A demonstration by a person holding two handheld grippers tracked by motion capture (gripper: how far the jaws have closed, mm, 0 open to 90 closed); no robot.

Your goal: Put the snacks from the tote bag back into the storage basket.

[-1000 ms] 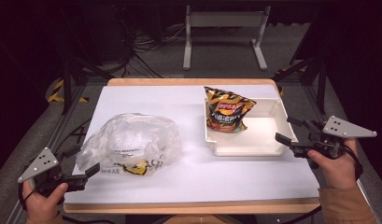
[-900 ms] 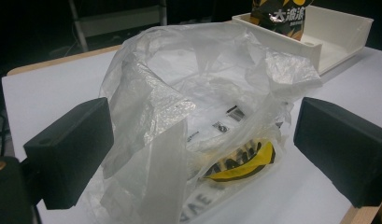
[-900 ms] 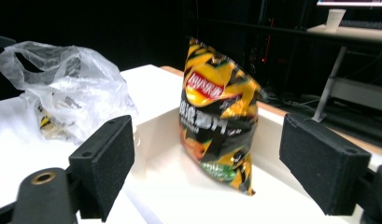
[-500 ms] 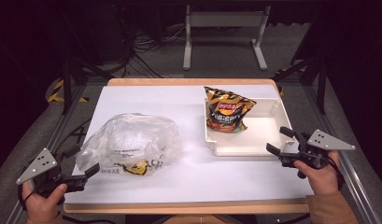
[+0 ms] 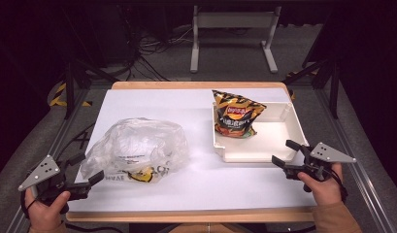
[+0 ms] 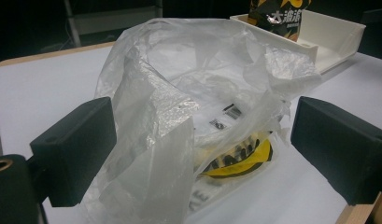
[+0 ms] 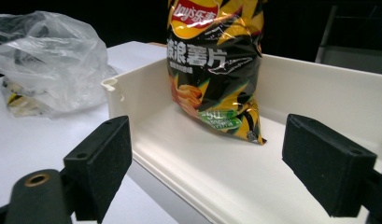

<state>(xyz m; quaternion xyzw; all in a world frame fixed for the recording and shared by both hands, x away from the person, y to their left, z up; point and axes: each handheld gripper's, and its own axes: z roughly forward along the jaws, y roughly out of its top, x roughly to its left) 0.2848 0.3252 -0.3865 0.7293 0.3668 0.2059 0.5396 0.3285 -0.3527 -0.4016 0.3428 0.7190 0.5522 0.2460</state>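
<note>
- Overhead, high view: chip bag [image 5: 235,115] stands upright at the far-left corner of the white tray [image 5: 278,150]; my right gripper [image 5: 286,154] sits at the tray's near-right rim, nearer than the left gripper [image 5: 85,168], both released.
- Left gripper view: crumpled plastic bag [image 6: 198,107] lies between parted jaws, tray beyond.
- Right gripper view: jaws wide, empty; chip bag straight ahead, tray wall between.

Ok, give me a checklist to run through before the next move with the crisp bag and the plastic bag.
1. Right claw open and holding nothing: ok.
2. Left claw open, with the plastic bag loose between its jaws: ok.
3. Crisp bag standing in the white tray, leaning on the far wall: ok.
4. Right claw lined up with the crisp bag over the tray's near wall: ok.
5. Plastic bag's mouth open wide enough: cannot tell.
</note>
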